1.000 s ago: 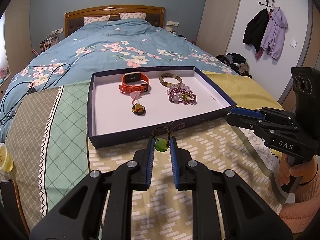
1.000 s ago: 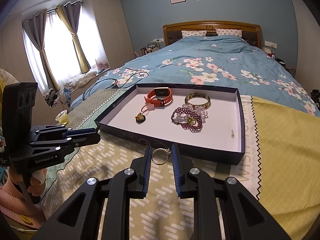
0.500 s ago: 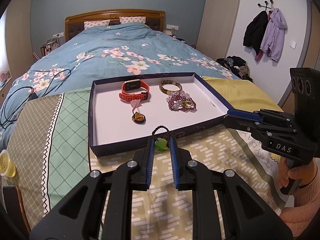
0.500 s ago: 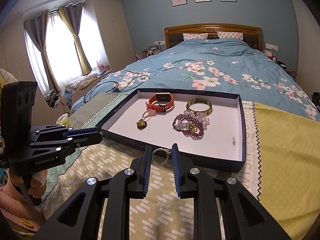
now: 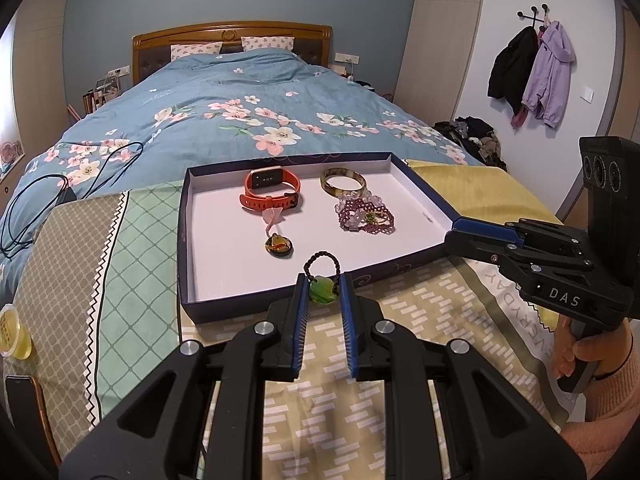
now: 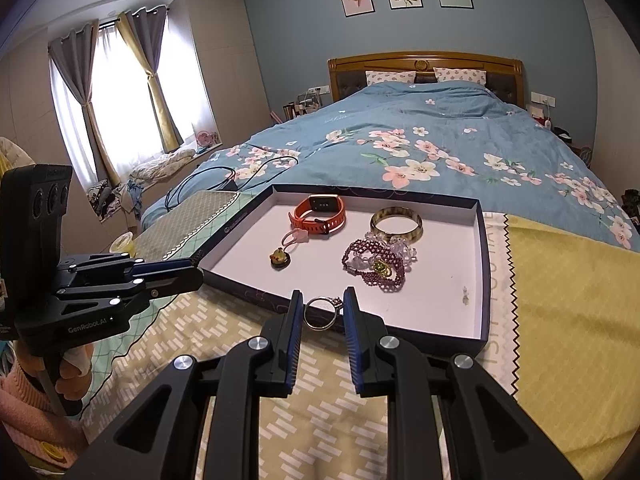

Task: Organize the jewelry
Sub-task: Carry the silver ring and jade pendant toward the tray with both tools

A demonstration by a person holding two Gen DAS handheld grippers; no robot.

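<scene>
Evidently we pinch the green pendant [image 5: 323,289] in the left gripper [image 5: 323,292] and the ring [image 6: 322,312] in the right gripper [image 6: 322,314], both low-centre, just short of the tray [image 5: 424,190] holding the sorted jewelry, ready for placing.

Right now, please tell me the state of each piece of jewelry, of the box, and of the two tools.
Left tool: shut on green stone pendant with dark braided loop, above the tray's near wall.
Right tool: shut on silver ring.
Shallow dark blue box tray: open, on bed.
Orange smartwatch: strap closed, in tray.
Brown bangle: flat in tray.
Purple bead bracelet: heaped in tray.
Dark round pendant: in tray.
</scene>
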